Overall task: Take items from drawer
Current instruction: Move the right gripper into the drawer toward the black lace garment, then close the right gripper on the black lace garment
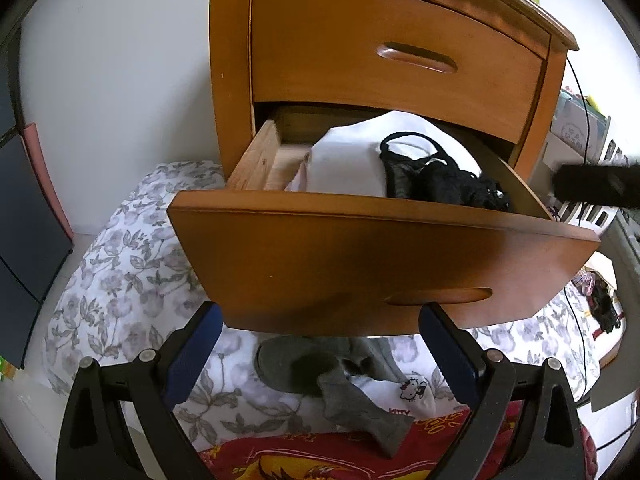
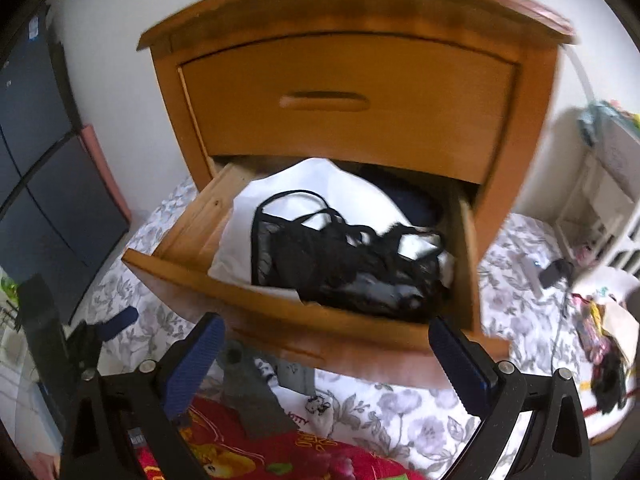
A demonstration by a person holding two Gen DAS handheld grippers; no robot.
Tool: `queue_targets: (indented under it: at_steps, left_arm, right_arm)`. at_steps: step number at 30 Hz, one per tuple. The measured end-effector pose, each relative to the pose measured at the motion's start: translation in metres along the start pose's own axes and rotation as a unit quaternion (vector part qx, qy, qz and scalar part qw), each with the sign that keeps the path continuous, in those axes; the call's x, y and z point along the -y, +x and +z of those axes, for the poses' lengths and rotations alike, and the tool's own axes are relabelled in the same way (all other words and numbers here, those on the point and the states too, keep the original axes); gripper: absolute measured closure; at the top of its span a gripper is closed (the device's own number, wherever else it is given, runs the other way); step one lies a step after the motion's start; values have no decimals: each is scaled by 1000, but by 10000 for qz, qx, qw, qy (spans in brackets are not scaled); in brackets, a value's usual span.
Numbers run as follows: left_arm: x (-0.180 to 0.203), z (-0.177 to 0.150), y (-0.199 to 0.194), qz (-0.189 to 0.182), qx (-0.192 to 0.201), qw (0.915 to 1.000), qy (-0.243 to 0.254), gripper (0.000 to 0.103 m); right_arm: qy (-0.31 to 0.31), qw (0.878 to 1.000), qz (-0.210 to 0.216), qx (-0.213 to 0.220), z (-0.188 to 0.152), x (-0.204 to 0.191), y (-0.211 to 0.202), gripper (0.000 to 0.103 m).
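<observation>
My left claw point(image 1: 320, 320) and right claw point(image 2: 326, 334) both hang spread and empty before the pulled-out lower drawer point(image 2: 320, 320). Inside it, a black lace garment point(image 2: 344, 264) lies on white cloth point(image 2: 320, 188); the drawer's 12 o'clock depth is dark, unreadable.

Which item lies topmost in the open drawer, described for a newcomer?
Find the wooden nightstand; its lower drawer is pulled out. On the white fabric inside lies a black lace garment, the only dark, strappy, see-through piece there.
</observation>
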State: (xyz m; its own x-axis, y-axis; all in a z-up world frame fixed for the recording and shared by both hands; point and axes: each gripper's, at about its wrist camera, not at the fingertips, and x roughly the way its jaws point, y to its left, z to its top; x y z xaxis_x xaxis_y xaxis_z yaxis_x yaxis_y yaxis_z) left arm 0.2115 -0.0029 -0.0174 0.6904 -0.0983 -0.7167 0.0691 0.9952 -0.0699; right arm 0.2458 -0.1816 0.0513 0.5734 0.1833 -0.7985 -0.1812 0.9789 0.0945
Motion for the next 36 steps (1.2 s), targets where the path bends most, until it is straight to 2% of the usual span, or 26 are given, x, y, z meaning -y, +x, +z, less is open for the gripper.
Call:
queue_targets:
  at_steps: [4, 8, 18, 21, 26, 32, 36]
  left_arm:
    - [-3, -2, 1, -90, 10, 10000, -39, 4]
    - [-6, -3, 2, -149, -4, 9998, -101, 4]
    - [-5, -5, 9, -148, -142, 9997, -116, 4]
    - [-7, -6, 12, -151, -197, 9996, -167, 4]
    - [-10, -7, 16, -165, -267, 9992, -241, 4]
    - [-10, -9, 17, -169, -311, 9991, -252, 4]
    - [-10, -9, 18, -180, -326, 9989, -269, 4]
  right_arm:
    - [83, 9988, -163, -455, 20, -3, 27, 0]
    - [171, 9966, -393, -700, 32, -1, 47, 0]
    - [269, 9920, -462, -1144, 44, -3, 90, 1]
    - [377, 9887, -602, -1324, 45, -1, 103, 6]
    - [575, 9857, -574, -1479, 46, 5, 117, 10]
    - [727, 9844, -515, -1514, 48, 9, 125, 22]
    - [830, 9838, -569, -1481, 49, 17, 132, 45]
